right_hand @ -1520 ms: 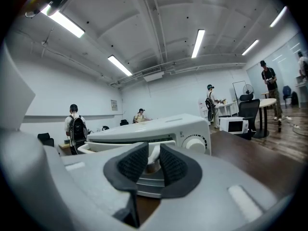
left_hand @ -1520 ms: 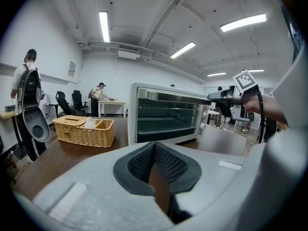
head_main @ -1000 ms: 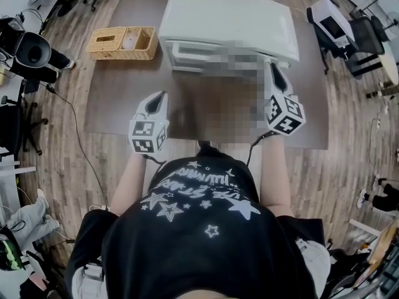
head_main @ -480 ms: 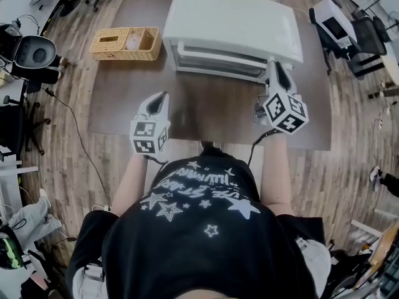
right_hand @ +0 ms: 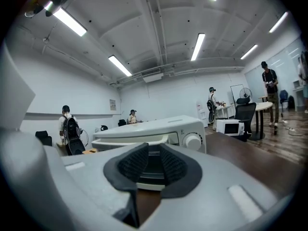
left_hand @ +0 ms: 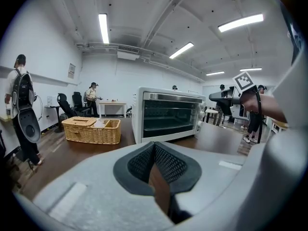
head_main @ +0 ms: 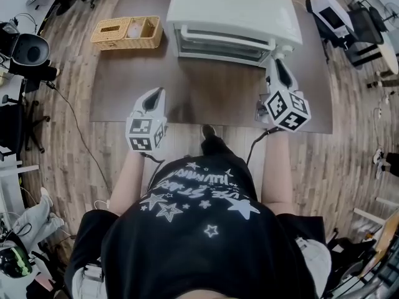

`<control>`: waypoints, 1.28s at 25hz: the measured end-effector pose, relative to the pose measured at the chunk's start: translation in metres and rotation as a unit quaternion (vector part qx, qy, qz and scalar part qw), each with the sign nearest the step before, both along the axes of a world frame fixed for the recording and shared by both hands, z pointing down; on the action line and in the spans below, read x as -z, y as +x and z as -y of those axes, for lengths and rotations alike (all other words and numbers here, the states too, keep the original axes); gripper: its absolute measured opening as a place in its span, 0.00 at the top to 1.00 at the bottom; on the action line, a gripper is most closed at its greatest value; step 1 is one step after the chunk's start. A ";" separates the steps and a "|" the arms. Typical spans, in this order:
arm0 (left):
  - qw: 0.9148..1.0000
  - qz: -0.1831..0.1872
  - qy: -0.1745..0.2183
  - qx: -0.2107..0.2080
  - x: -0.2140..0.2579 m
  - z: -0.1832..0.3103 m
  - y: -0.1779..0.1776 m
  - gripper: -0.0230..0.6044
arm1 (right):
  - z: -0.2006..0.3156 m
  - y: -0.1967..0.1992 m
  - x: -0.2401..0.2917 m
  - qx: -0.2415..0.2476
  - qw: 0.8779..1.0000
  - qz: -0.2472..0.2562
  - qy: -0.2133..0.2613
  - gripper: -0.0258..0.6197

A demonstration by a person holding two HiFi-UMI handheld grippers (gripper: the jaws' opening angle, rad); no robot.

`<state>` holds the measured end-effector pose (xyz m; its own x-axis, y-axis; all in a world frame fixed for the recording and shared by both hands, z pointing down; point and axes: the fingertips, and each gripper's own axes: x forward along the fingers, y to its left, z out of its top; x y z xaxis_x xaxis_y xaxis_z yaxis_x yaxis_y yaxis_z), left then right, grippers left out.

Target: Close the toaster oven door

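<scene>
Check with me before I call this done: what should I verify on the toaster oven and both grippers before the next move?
1. Toaster oven door closed: ok, it stands upright, flush with the front of the toaster oven.
2. Right gripper empty: ok, jaws apart, nothing between them.
3. Left gripper empty: ok, jaws together on nothing.
4. Right gripper clear of the oven: cannot tell, its tip is close to the oven's right front corner in the head view.
5. Wicker basket out of the way: ok, it stands on the table left of the oven, apart from it.
</scene>
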<state>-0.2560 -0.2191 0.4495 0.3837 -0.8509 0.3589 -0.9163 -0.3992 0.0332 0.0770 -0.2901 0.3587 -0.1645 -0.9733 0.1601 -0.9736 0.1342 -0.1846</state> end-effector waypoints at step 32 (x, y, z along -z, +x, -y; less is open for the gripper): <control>0.990 0.006 -0.017 0.142 -0.010 -0.118 0.095 0.95 | -0.044 0.039 -0.048 0.191 0.980 -0.014 -0.061 0.96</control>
